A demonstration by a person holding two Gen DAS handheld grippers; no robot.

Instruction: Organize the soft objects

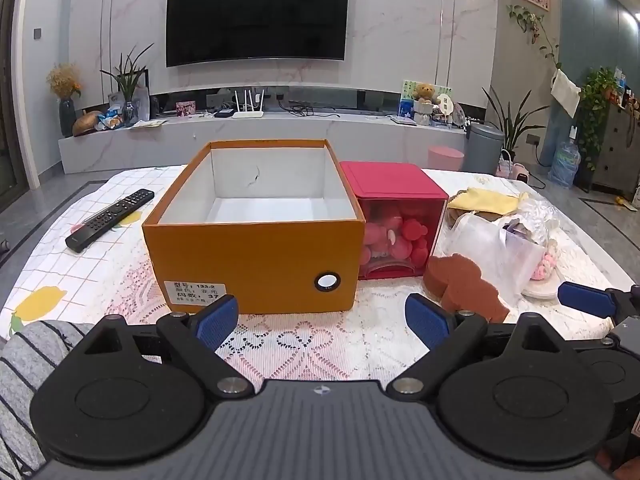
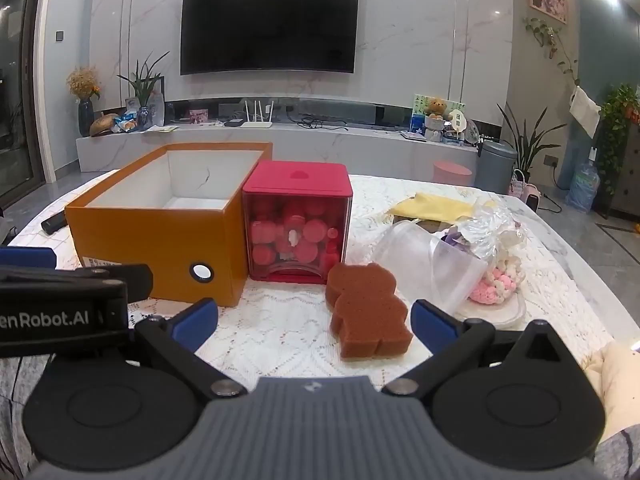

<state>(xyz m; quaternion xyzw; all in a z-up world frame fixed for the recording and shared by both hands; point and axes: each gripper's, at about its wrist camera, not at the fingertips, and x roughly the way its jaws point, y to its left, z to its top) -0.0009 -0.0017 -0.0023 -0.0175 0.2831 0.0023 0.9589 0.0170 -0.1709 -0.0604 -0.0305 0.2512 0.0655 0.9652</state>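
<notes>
An open orange cardboard box (image 1: 256,256) with a white empty inside stands in the table's middle; it also shows in the right wrist view (image 2: 160,248). A brown bear-shaped sponge (image 2: 368,312) lies flat on the lace cloth, also in the left wrist view (image 1: 464,284). My left gripper (image 1: 322,322) is open and empty, just in front of the orange box. My right gripper (image 2: 314,322) is open and empty, with the sponge lying between its fingertips and slightly ahead. A pink crochet item (image 2: 496,280) and a yellow cloth (image 2: 436,204) sit to the right.
A red box with a clear front (image 2: 298,228) holding pink and red plush balls stands right of the orange box. Clear plastic bags (image 2: 448,256) lie beside the sponge. A black remote (image 1: 112,218) lies at the left. The table (image 2: 568,256) drops off at the right.
</notes>
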